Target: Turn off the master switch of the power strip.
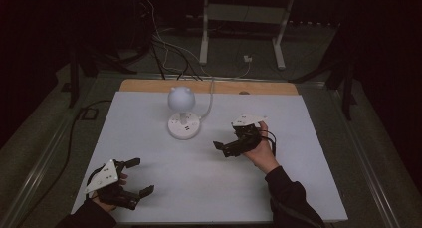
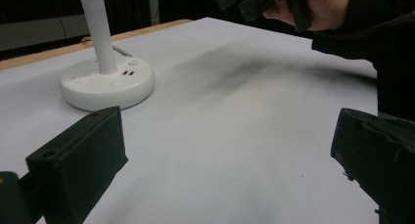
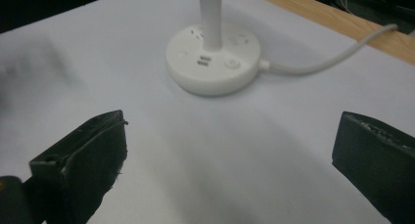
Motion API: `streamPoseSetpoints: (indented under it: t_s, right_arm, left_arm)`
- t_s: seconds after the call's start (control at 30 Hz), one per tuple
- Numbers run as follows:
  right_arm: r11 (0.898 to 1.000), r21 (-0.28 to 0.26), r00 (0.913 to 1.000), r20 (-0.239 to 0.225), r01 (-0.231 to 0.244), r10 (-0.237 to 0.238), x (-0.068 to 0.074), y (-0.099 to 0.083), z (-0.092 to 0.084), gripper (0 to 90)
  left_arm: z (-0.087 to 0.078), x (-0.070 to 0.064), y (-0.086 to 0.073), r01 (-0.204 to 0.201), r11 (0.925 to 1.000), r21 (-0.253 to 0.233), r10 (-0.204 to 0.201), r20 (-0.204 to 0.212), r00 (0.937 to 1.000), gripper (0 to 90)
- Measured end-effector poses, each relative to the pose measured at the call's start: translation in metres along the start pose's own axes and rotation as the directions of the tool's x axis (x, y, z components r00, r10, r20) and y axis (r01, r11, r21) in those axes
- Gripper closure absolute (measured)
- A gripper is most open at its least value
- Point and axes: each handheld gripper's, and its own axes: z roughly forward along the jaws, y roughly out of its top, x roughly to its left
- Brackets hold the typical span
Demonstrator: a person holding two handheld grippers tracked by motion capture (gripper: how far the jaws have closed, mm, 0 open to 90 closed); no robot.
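Jaws apart and empty on both left gripper (image 1: 130,177) and right gripper (image 1: 229,147), aimed at white lamp (image 1: 183,113) mid-table (image 1: 298,188); probably light, rigid, smooth and top-heavy (round head), so best gripped low on stem (image 3: 211,18) above weighted base (image 3: 213,67).

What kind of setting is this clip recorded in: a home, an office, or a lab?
Most likely a lab or recording studio set up for data capture. A white table stands amid dark surroundings, loose cables run across the floor behind it, and a white metal stand stands beyond. The only prop is a small white desk lamp.
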Motion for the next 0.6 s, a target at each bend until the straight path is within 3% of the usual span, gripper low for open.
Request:
streamPoseSetpoints:
  t_s: [0.6]
  right_arm:
    - [1.0, 0.019, 0.9998, 0.014, -0.017, 0.016, 0.0, -0.051, -0.046, 0.2]
  left_arm:
    - [0.001, 0.0, 0.0, 0.0, 1.0, 0.003, 0.0, 0.0, 1.0, 0.4]
